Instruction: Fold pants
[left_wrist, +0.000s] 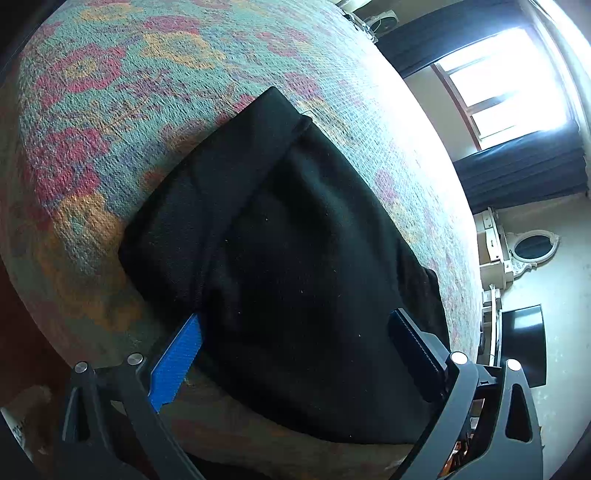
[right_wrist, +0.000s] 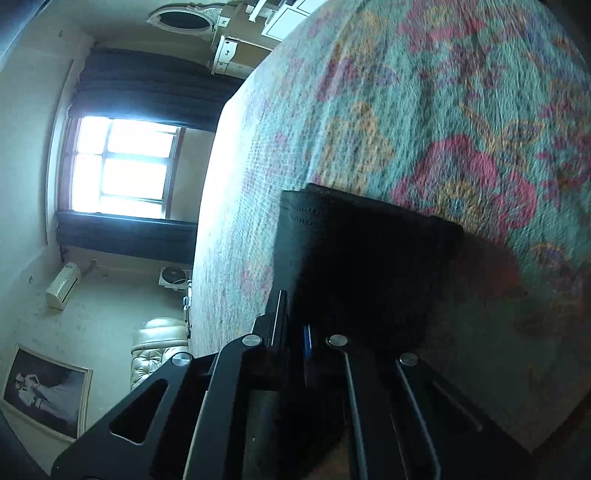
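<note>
Black pants (left_wrist: 295, 258) lie folded in a thick stack on a floral bedspread (left_wrist: 110, 92). My left gripper (left_wrist: 295, 354) is open, its blue fingers (left_wrist: 177, 358) spread on either side of the stack's near part, holding nothing. In the right wrist view the pants (right_wrist: 362, 258) hang as a folded flap in front of the camera. My right gripper (right_wrist: 295, 332) is shut on the edge of the pants, the cloth pinched between its narrow fingers and lifted above the bedspread (right_wrist: 461, 110).
The bed's edge (left_wrist: 461, 221) runs down the right of the left view. Beyond it are a bright window (left_wrist: 509, 81) with dark curtains, a white dresser with an oval mirror (left_wrist: 532, 247) and a dark screen (left_wrist: 524, 343). A cream chair (right_wrist: 159, 347) stands by the wall.
</note>
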